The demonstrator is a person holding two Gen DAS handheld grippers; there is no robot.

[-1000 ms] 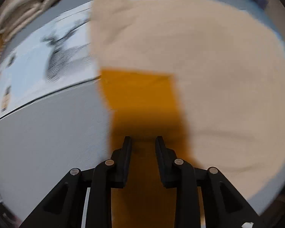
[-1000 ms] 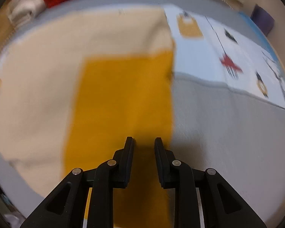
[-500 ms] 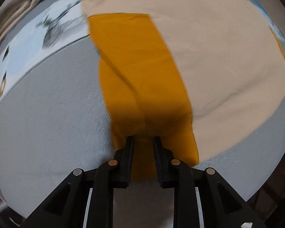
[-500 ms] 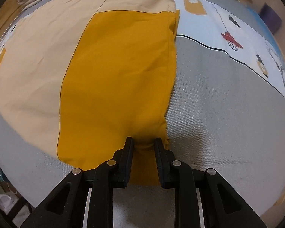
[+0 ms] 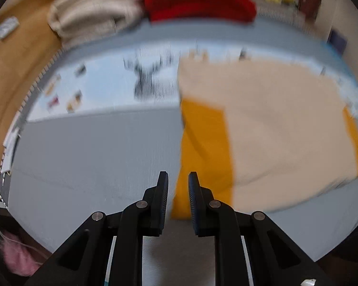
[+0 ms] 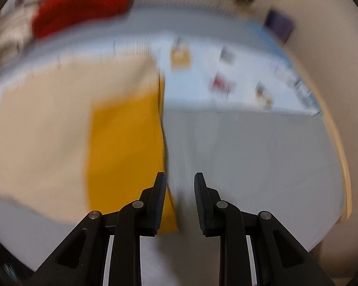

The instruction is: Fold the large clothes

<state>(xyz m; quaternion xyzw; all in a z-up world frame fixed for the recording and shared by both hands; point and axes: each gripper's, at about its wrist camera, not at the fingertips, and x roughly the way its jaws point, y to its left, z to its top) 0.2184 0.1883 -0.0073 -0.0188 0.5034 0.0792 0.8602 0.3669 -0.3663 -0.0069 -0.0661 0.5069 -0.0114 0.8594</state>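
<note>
On grey mat (image 5: 88,157), beige-and-mustard garment (image 5: 274,128) lies flat, centre-right in left view, left in right view. Left gripper (image 5: 177,196) above near mustard edge, jaws narrow and closing, nothing pinched. Right gripper (image 6: 180,199) jaws narrow, empty, beside garment's right edge. Next fold: judge best to regrasp near corners together, lift evenly. Motion blur hides seams, hems; far pile (image 5: 97,16) indistinct.
</note>
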